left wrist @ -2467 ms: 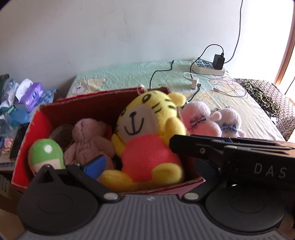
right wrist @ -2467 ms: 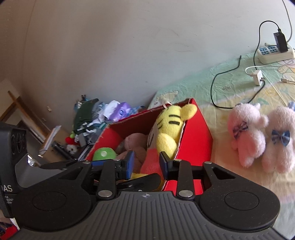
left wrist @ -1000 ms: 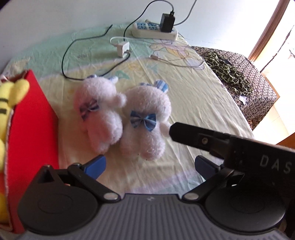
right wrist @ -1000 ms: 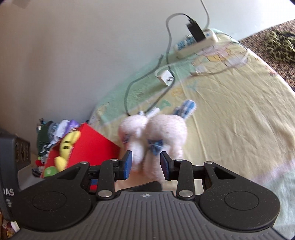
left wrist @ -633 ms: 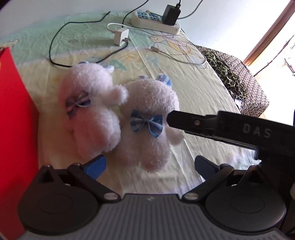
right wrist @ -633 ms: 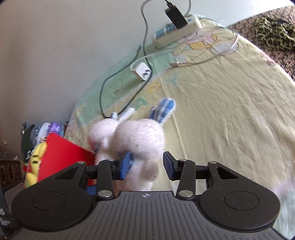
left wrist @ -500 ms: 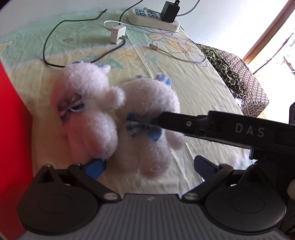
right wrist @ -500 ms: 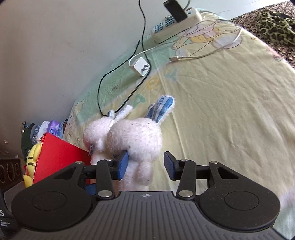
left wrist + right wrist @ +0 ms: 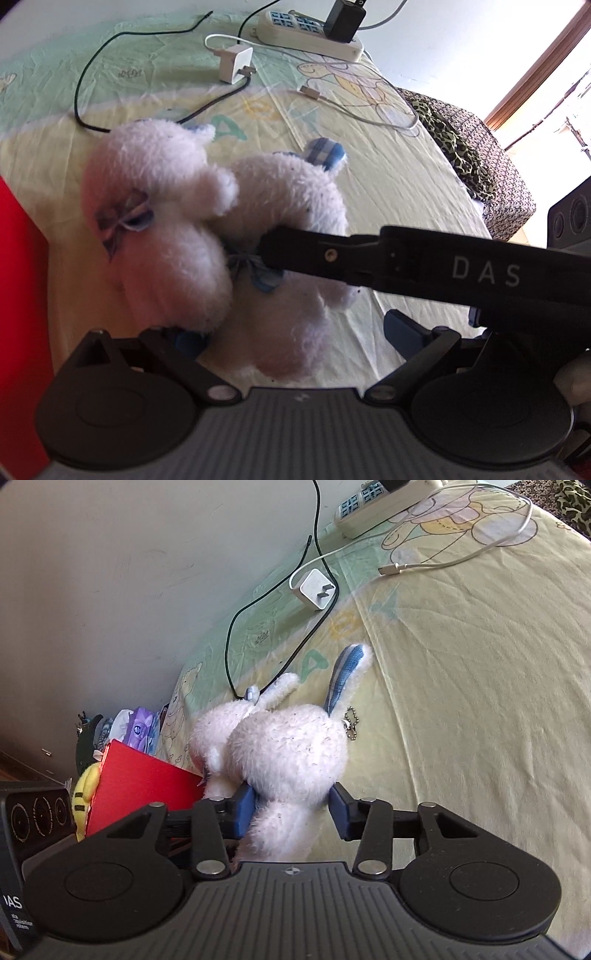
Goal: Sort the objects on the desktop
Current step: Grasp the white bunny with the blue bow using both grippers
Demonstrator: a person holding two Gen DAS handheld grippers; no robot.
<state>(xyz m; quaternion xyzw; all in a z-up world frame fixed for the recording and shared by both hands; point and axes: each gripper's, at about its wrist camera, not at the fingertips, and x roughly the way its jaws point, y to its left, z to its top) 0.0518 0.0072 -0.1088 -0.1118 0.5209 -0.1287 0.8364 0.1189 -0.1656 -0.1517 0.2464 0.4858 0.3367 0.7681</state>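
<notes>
Yellow-green bedsheet (image 9: pixel 461 672) fills both views; right gripper (image 9: pixel 291 808) has pushed forward since half a second ago, its blue pads now straddling the white plush rabbit (image 9: pixel 288 753) at lower centre, jaws spread, not yet clenched; left gripper (image 9: pixel 291 332) hangs wide open nearer the pink plush (image 9: pixel 162 236).

This is a room in a home, most likely a bedroom. The surface is covered by a creased cartoon-print sheet (image 9: pixel 461 657) in pale yellow and green, and two plush rabbits (image 9: pixel 177 236) lie on it beside a red box (image 9: pixel 144 779) with a yellow soft toy (image 9: pixel 85 794) in it. A white power strip (image 9: pixel 306 31), a phone charger (image 9: pixel 316 589) and loose cables lie against a plain painted wall (image 9: pixel 147 572). Tissue packs (image 9: pixel 138 731) clutter one corner, and a leopard-print cloth (image 9: pixel 454 144) lies on a patterned seat nearby.
</notes>
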